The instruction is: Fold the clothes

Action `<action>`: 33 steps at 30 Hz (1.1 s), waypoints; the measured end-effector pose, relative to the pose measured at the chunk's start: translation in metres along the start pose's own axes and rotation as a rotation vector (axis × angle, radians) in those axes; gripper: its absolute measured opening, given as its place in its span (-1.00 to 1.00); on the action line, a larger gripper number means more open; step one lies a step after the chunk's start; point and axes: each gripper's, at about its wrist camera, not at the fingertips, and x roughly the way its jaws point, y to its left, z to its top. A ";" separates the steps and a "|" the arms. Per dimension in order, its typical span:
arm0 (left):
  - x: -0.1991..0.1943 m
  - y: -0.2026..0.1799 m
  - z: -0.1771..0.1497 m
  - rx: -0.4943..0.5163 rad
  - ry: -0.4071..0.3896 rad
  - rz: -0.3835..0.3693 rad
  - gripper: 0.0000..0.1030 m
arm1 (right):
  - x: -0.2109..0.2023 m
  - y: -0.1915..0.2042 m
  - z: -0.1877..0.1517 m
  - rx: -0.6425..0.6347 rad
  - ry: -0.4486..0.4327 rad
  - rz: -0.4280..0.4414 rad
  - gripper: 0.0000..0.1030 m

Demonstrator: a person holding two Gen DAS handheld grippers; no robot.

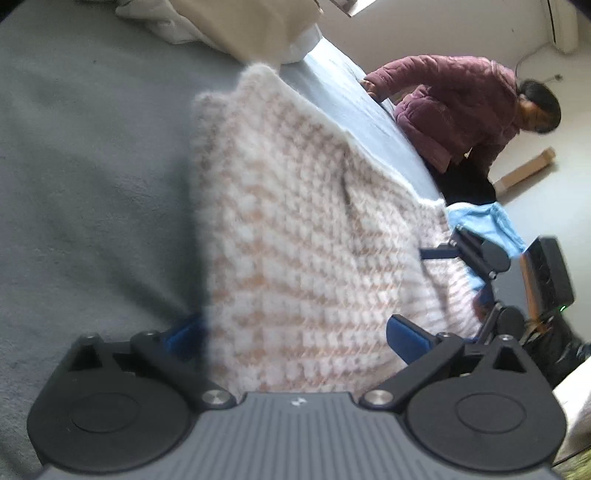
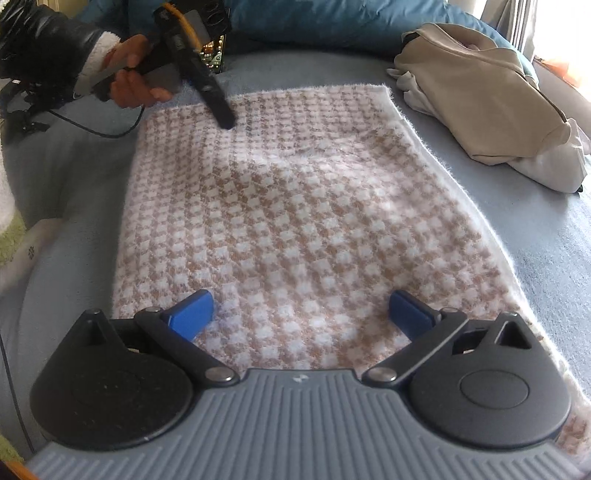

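A fuzzy pink and tan checked knit garment (image 2: 303, 206) lies spread flat on a grey-blue bed (image 2: 535, 229). My right gripper (image 2: 301, 314) is open, its blue fingers (image 2: 192, 314) wide apart just above the garment's near edge. My left gripper (image 1: 295, 336) is open with the same garment (image 1: 295, 229) filling the gap between its blue fingers (image 1: 406, 339); the left finger is half hidden by cloth. In the right wrist view the left gripper (image 2: 221, 110) touches down on the garment's far left corner, held by a hand.
A pile of beige and white clothes (image 2: 487, 103) lies at the bed's far right. A blue pillow or duvet (image 2: 332, 22) runs along the head. A person in a purple jacket (image 1: 454, 110) leans on the bed's far side. A light blue cloth (image 1: 487, 225) lies beyond the garment.
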 end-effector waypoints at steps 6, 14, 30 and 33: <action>0.011 0.005 0.009 -0.102 -0.066 -0.044 0.76 | 0.008 0.003 -0.003 0.023 -0.037 0.006 0.99; 0.003 -0.020 0.011 -0.147 -0.081 0.055 -0.37 | 0.008 0.004 -0.009 0.042 -0.082 -0.002 0.99; -0.003 -0.214 0.056 0.124 0.091 0.281 -0.52 | -0.001 0.000 -0.030 0.104 -0.170 -0.126 0.35; 0.008 -0.243 0.059 0.199 0.132 0.309 -0.51 | -0.012 0.001 -0.029 0.085 -0.181 -0.135 0.15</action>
